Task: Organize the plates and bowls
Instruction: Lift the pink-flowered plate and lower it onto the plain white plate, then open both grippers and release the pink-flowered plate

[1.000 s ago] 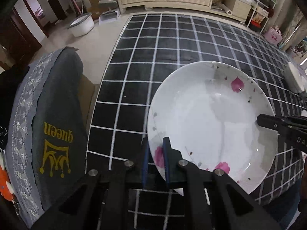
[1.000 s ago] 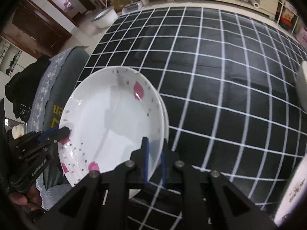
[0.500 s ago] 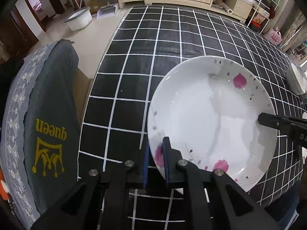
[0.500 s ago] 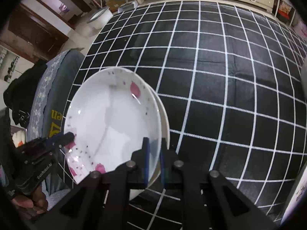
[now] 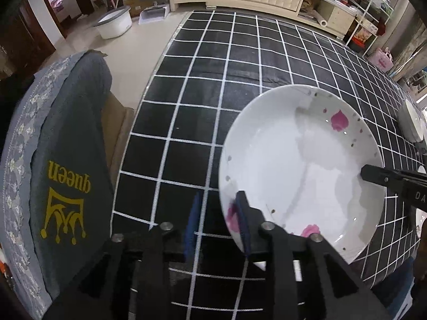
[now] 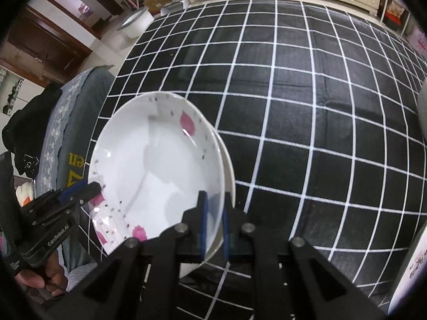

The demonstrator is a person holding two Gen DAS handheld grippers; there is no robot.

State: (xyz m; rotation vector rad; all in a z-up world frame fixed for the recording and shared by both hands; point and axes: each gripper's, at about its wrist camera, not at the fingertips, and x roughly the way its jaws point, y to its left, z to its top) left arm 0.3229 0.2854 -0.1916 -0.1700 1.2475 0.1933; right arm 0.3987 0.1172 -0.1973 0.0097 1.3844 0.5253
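A white plate with pink flowers (image 5: 301, 170) lies on the black checked tablecloth (image 5: 226, 85) near its front edge. It also shows in the right wrist view (image 6: 157, 176), stacked on a second plate whose rim (image 6: 229, 170) shows on the right. My left gripper (image 5: 217, 221) is open at the plate's left rim; one finger rests over the rim and the other stands off to the left. My right gripper (image 6: 213, 224) is shut on the plate's right rim. Each gripper shows in the other's view, the right one (image 5: 395, 178) and the left one (image 6: 77, 192).
A chair with a grey "queen" cover (image 5: 66, 176) stands at the table's left side. White dishes (image 5: 411, 125) sit at the table's right. A white object (image 6: 411, 264) is at the right wrist view's lower right. A basin (image 5: 114, 22) stands on the floor beyond.
My left gripper has opened and let go of the plate's left rim. The right gripper stays shut on the right rim. The plate has settled lower toward the table.
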